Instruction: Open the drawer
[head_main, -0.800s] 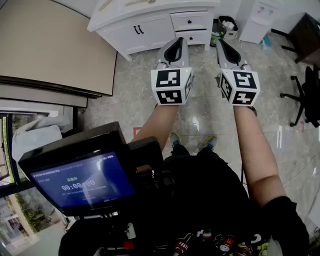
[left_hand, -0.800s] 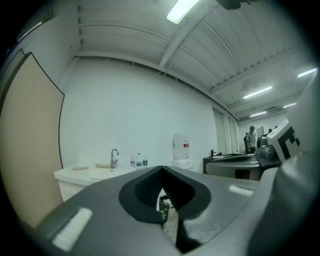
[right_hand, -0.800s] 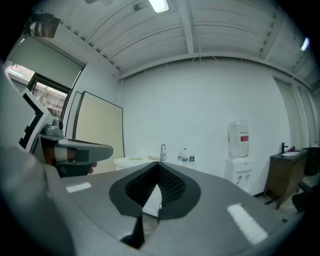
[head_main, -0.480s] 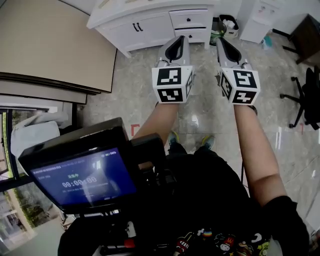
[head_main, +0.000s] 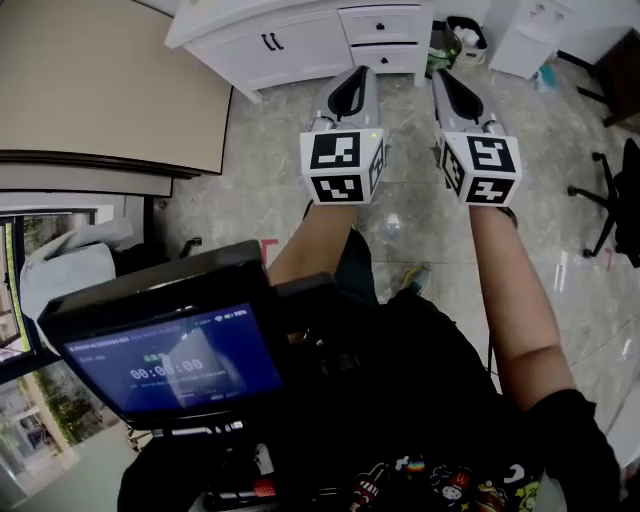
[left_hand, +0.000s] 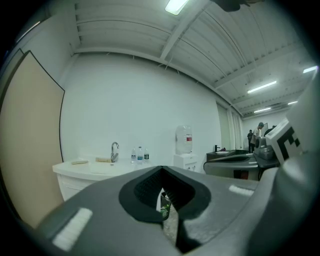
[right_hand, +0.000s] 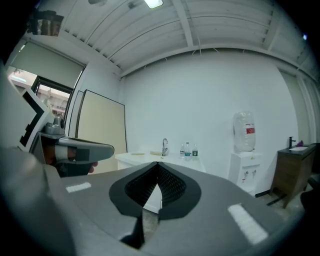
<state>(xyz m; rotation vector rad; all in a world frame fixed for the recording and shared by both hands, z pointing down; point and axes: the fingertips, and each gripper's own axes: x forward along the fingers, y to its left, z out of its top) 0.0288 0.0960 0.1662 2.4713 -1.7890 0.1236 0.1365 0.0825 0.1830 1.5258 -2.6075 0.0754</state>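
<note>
A white cabinet (head_main: 290, 45) stands across the floor ahead, with two small drawers (head_main: 384, 25) stacked at its right end, each with a dark knob. Both drawers look closed. My left gripper (head_main: 357, 76) and right gripper (head_main: 443, 80) are held side by side in the air, pointing at the cabinet and well short of it. In the left gripper view my left gripper (left_hand: 161, 172) is shut with nothing in it, the cabinet's counter (left_hand: 90, 169) far behind. In the right gripper view my right gripper (right_hand: 157, 169) is shut and empty too.
A waste bin (head_main: 462, 40) and a white unit (head_main: 535, 30) stand to the right of the cabinet. A black office chair (head_main: 612, 190) is at the far right. A beige panel (head_main: 100, 90) fills the left. A lit screen (head_main: 170, 355) sits low before me. The floor is glossy tile.
Both grippers stay shut and side by side. The person's leg has stepped forward, and the cabinet has slid slightly up in the head view.
</note>
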